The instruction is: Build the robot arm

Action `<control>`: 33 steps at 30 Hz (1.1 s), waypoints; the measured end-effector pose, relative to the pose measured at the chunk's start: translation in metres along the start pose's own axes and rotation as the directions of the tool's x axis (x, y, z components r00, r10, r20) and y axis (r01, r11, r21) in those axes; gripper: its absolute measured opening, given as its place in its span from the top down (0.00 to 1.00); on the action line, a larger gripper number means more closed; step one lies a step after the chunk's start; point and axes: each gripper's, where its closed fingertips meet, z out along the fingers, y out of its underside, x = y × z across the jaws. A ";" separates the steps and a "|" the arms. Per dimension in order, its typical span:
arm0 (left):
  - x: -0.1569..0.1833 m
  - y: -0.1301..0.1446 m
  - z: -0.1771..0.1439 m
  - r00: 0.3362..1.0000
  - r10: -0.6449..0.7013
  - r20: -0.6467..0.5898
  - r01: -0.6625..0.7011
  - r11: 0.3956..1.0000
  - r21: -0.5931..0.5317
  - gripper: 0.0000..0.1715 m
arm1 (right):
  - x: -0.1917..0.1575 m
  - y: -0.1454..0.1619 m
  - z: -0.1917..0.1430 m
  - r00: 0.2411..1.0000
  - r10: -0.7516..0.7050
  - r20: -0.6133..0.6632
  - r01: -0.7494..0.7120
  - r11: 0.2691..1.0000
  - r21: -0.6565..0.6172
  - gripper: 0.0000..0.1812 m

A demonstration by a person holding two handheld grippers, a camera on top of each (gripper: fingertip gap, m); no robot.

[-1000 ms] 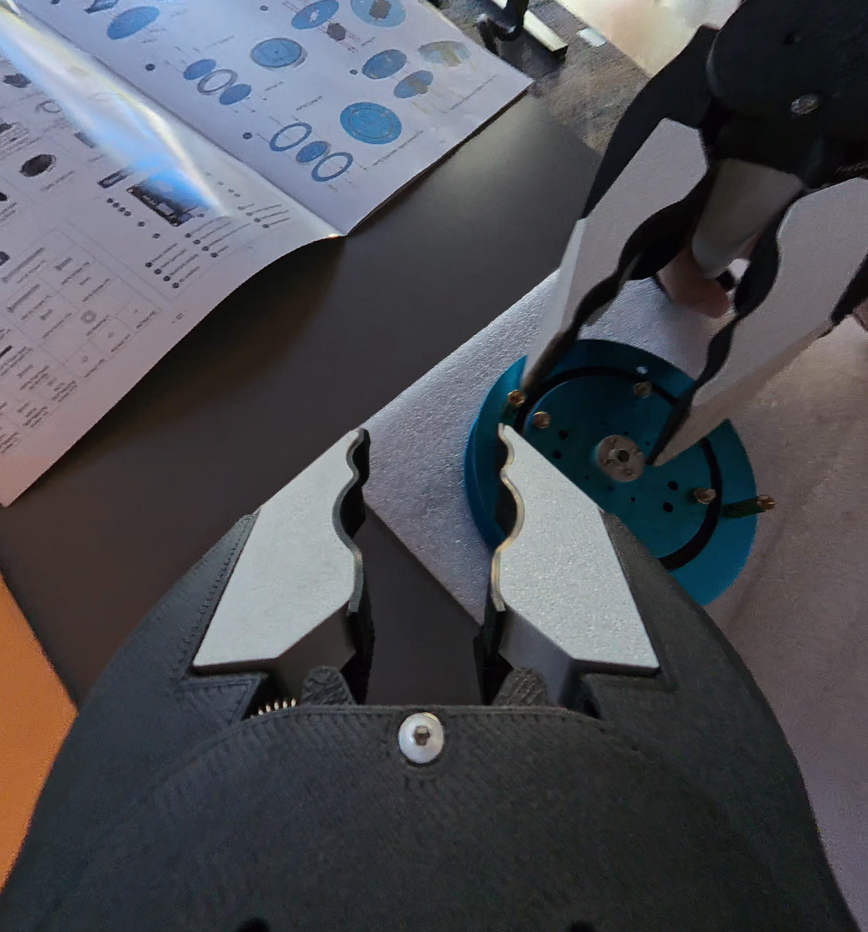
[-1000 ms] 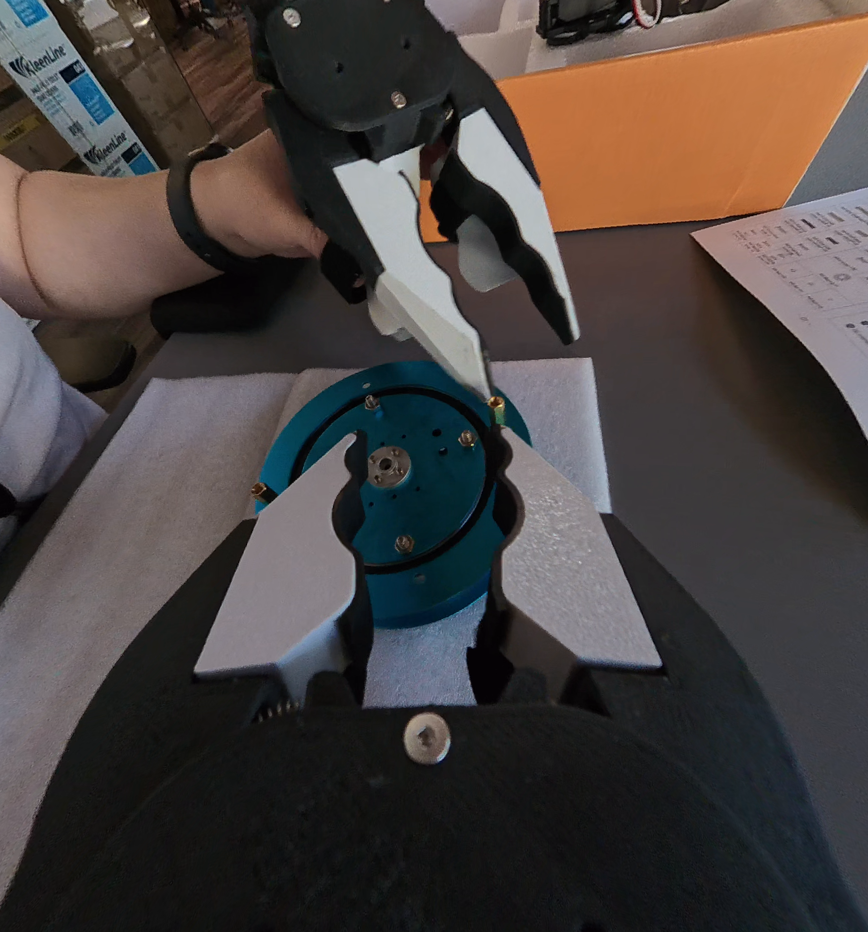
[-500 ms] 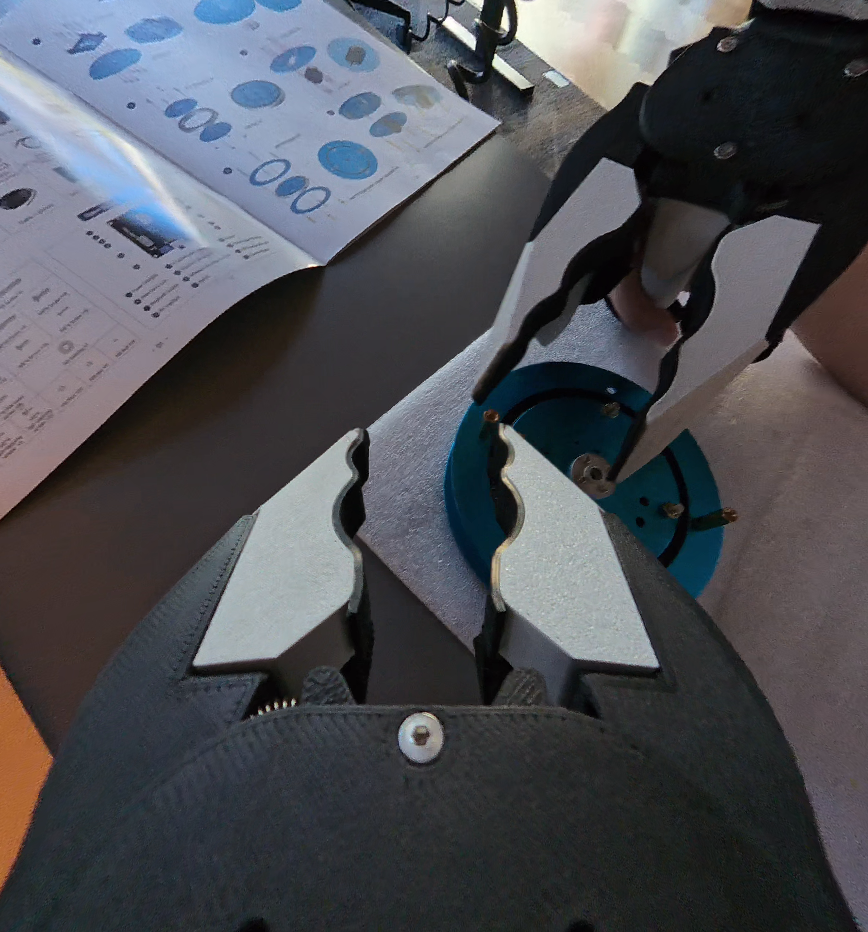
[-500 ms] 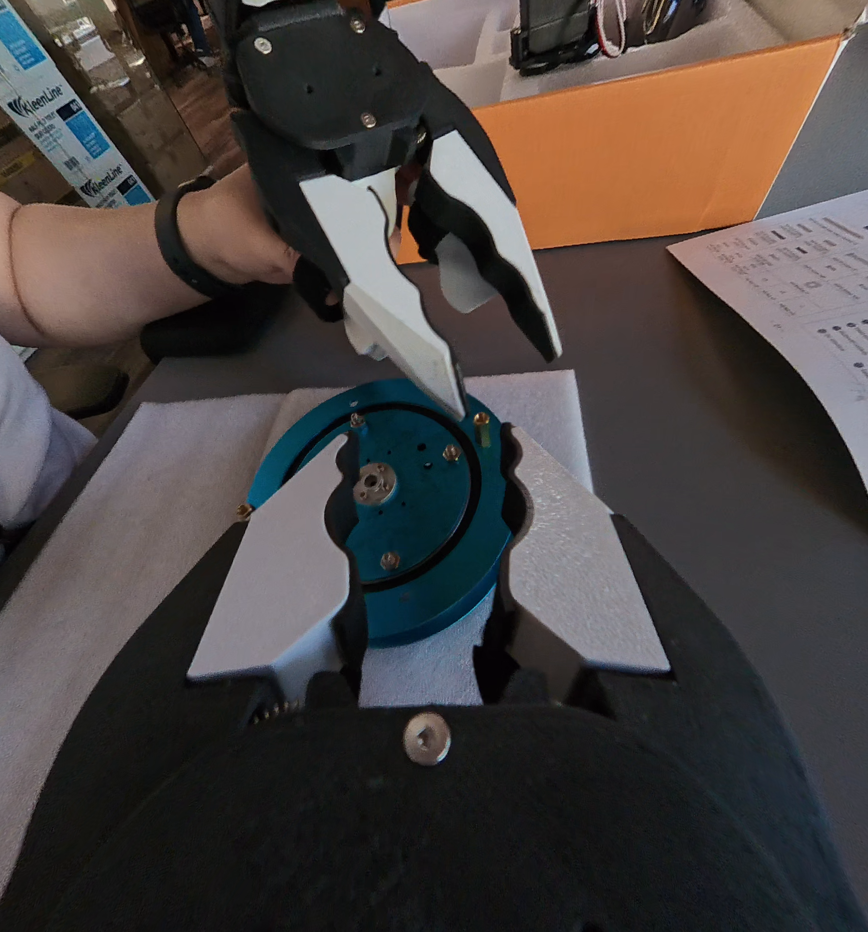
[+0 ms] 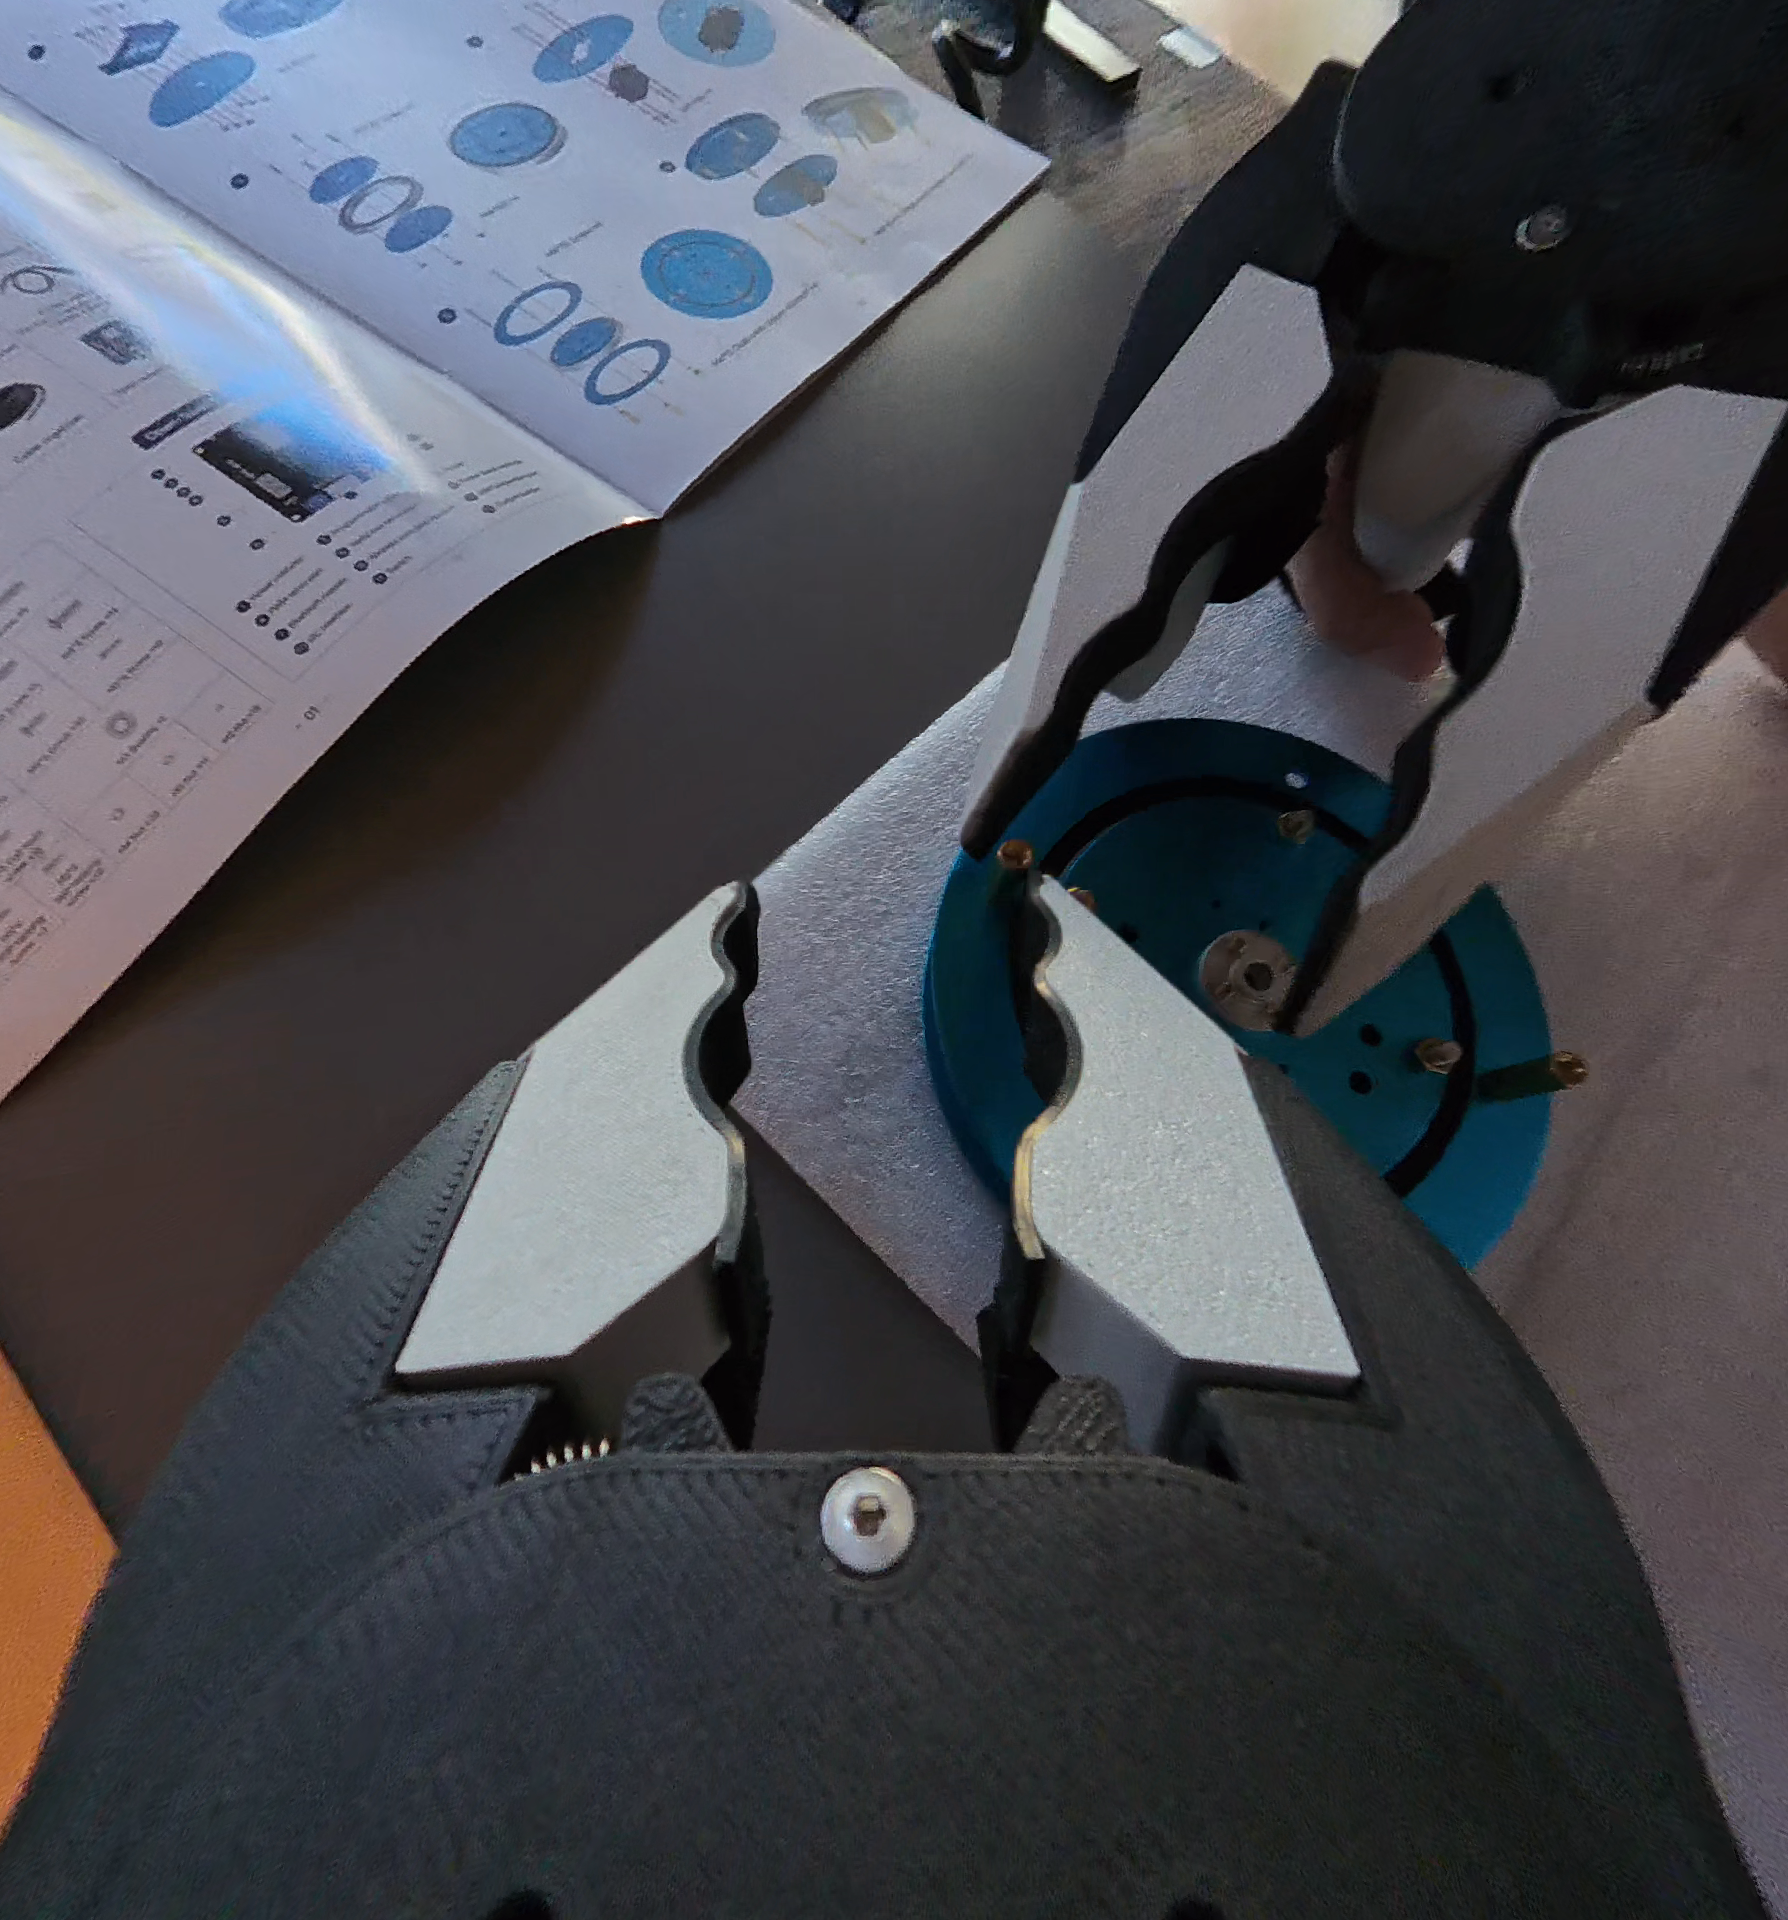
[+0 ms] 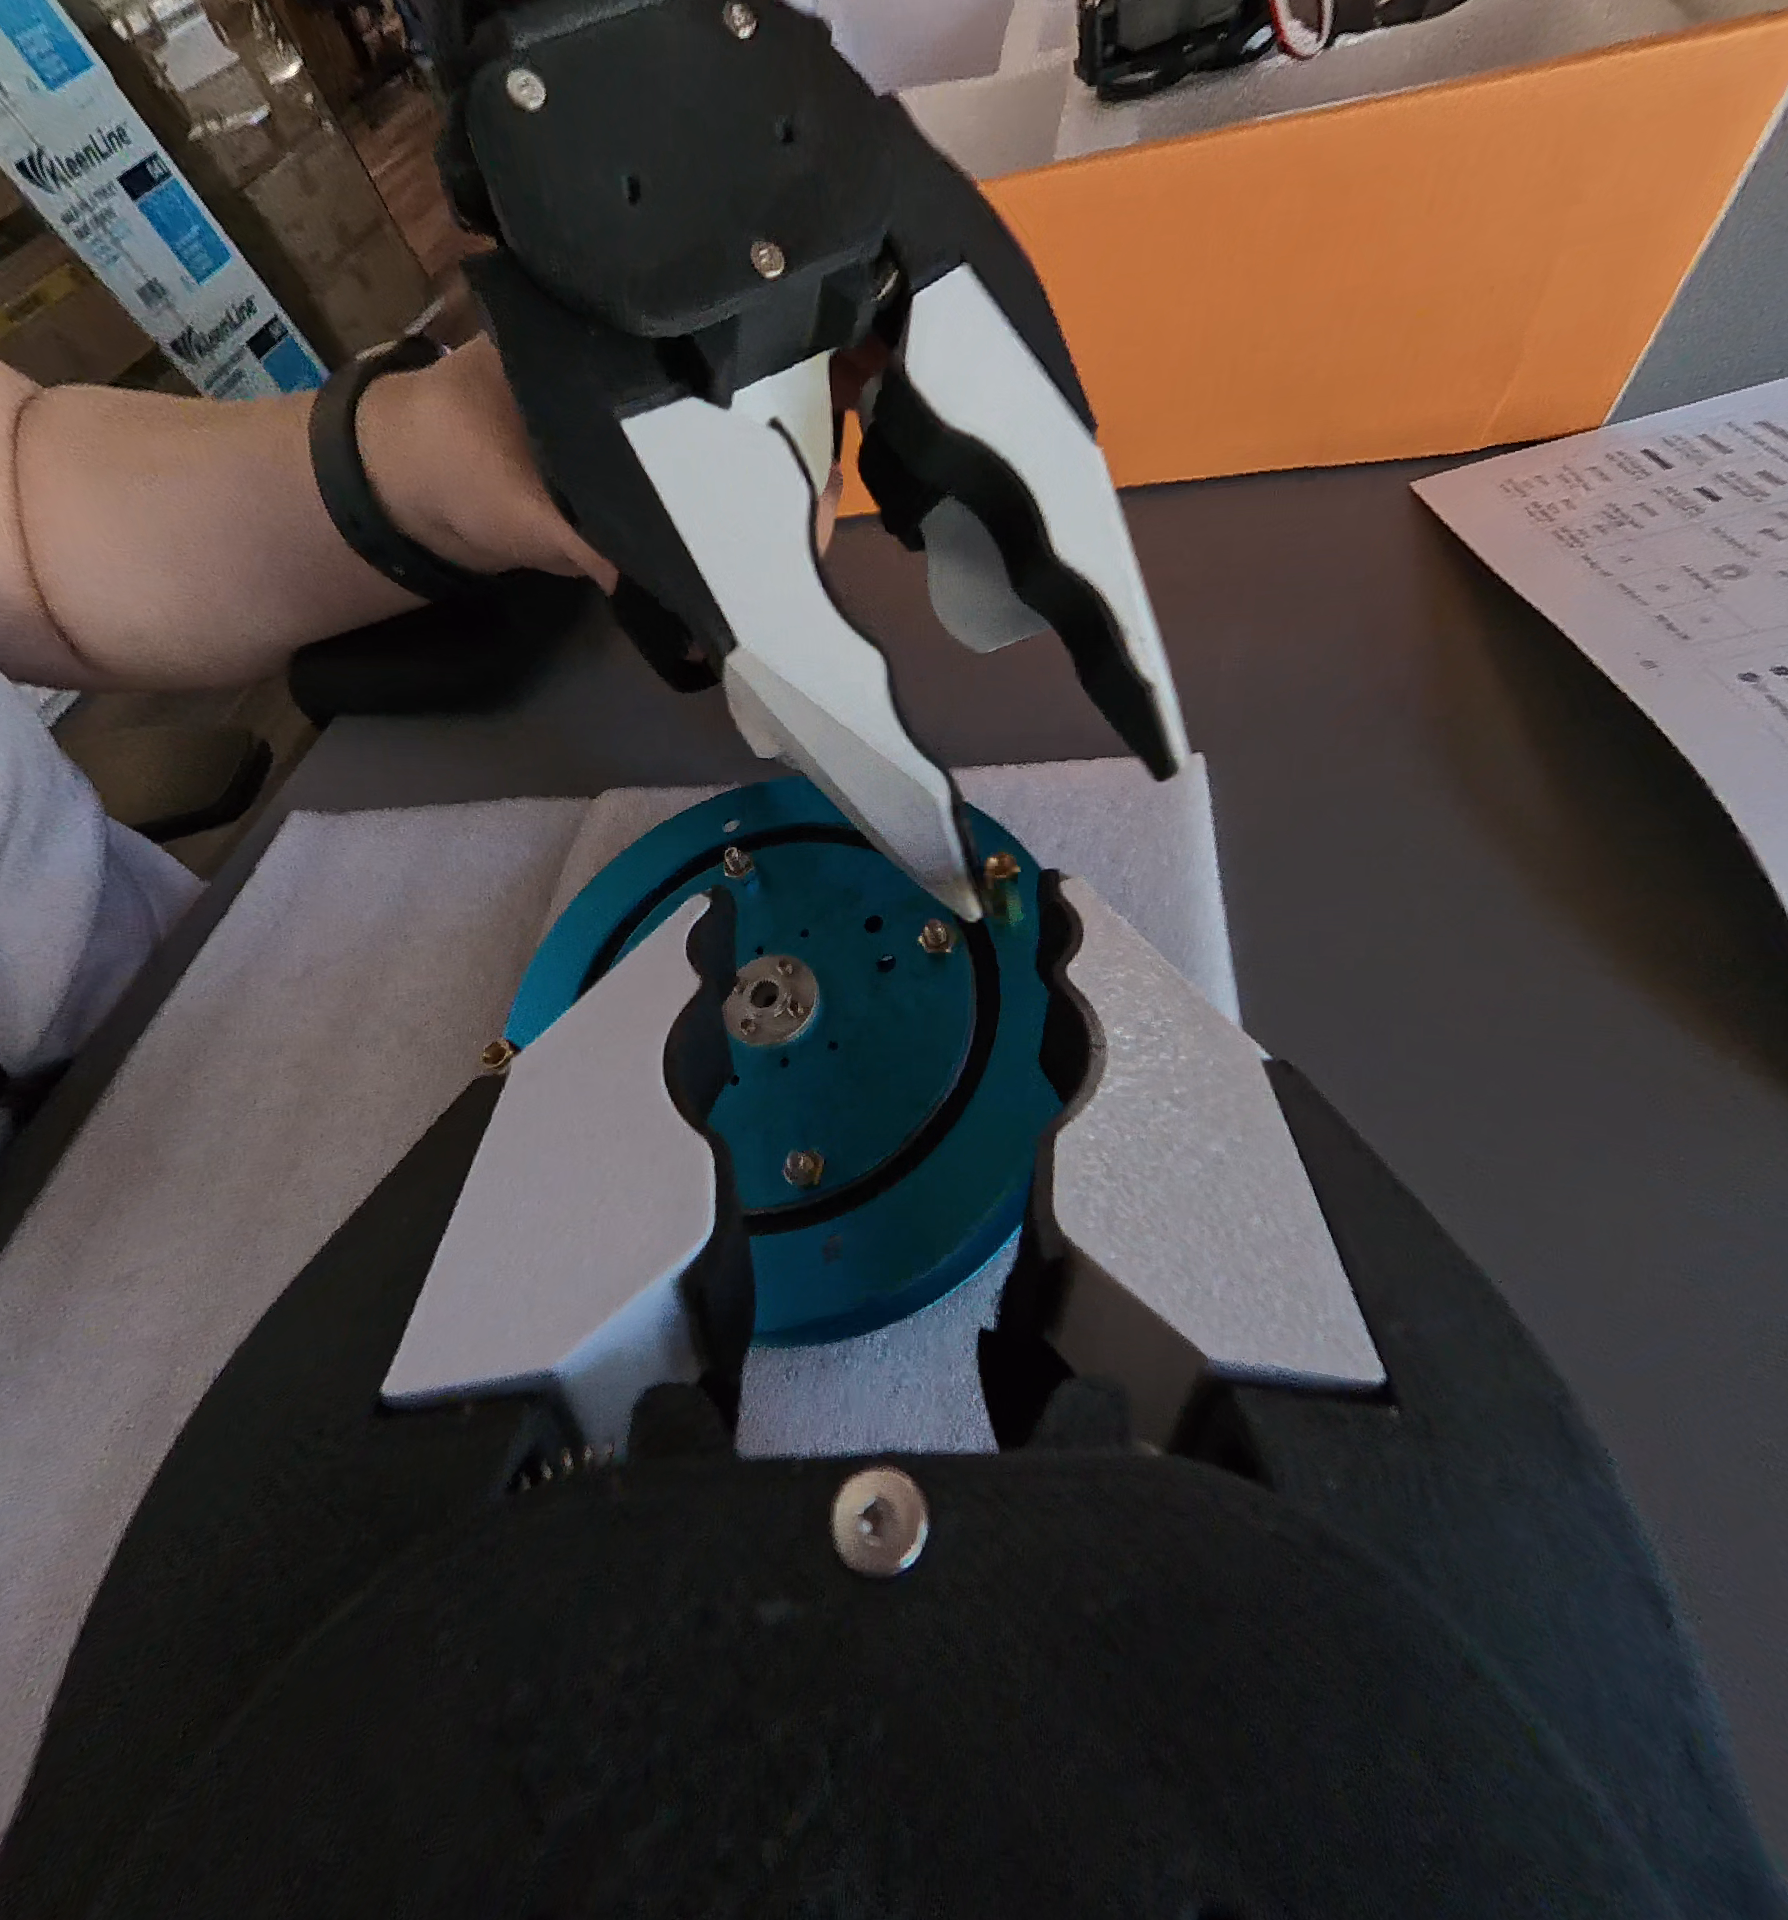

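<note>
Both grippers, left (image 5: 895, 914) and right (image 6: 885, 914), gape empty over the round blue metal disc (image 6: 869, 1049); a fingertip could bend its upright brass standoff (image 6: 1001, 883).

Your left wrist view looks steeply down along its own fingers, close over the dark table (image 5: 578, 790), facing an open booklet (image 5: 350, 343). Your right wrist view looks down from the opposite side, toward an orange box (image 6: 1389, 270). Both views share the blue disc (image 5: 1430, 1174) (image 6: 869, 1081) on white foam (image 5: 848, 1039) (image 6: 277, 1039).
</note>
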 end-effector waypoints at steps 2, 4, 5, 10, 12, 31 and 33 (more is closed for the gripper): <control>-0.002 0.001 0.001 1.000 -0.005 0.009 0.005 1.000 -0.007 0.69 | -0.003 0.003 0.002 1.000 -0.013 0.002 0.013 1.000 -0.019 0.68; -0.005 0.004 -0.001 1.000 -0.031 0.005 0.031 1.000 -0.005 0.70 | -0.003 0.006 -0.003 1.000 -0.008 -0.008 0.007 1.000 -0.028 0.69; -0.009 0.005 -0.004 0.999 -0.040 0.017 0.040 0.999 0.002 0.73 | -0.006 0.007 -0.006 1.000 0.000 0.009 0.000 1.000 -0.028 0.75; -0.001 -0.002 -0.009 0.997 -0.059 -0.040 0.061 0.997 0.053 0.71 | 0.002 -0.003 -0.006 1.000 0.015 -0.020 -0.014 0.999 0.029 0.68; -0.001 -0.002 -0.004 0.999 -0.030 -0.019 0.030 0.999 0.026 0.71 | 0.000 -0.002 -0.001 1.000 -0.001 -0.006 0.001 1.000 0.012 0.68; 0.075 0.009 -0.033 0.990 0.074 -0.118 -0.067 0.996 0.065 0.57 | -0.076 0.017 -0.035 0.998 -0.060 -0.012 0.061 0.994 0.086 0.72; 0.081 0.016 -0.029 0.987 0.126 -0.100 -0.123 0.992 0.040 0.54 | -0.081 0.021 -0.029 0.996 -0.090 -0.003 0.090 0.995 0.036 0.71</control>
